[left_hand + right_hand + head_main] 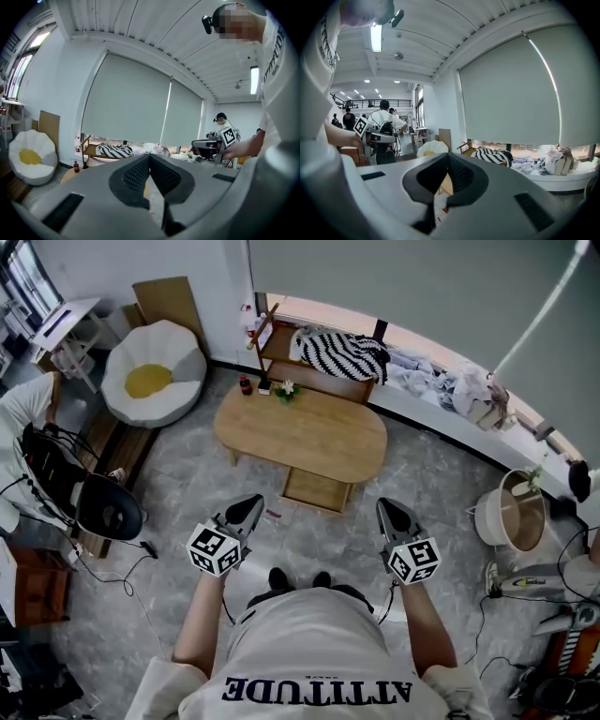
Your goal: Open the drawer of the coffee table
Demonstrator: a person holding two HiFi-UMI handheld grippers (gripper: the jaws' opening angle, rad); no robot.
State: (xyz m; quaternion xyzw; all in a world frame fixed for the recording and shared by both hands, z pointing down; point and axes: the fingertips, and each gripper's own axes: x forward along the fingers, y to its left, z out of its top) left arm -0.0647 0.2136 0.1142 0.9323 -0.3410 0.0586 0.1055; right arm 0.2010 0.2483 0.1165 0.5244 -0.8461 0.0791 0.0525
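The oval wooden coffee table (300, 432) stands on the grey floor ahead of me. Its drawer (317, 489) juts out from under the near edge, toward me. My left gripper (251, 503) hangs in the air short of the table, left of the drawer, jaws shut with nothing between them. My right gripper (388, 506) hovers to the drawer's right, also shut and empty. In the left gripper view the left gripper (150, 157) has its tips together, with the table mostly hidden behind them. In the right gripper view the right gripper (447, 158) also shows its tips touching.
A white and yellow beanbag (153, 381) sits at the back left. A wooden bench with a striped cloth (342, 354) stands behind the table. A small bottle (246, 384) and flowers (286, 390) are at the table's far end. A round basket (514, 512) is at right, a black chair (110, 507) at left.
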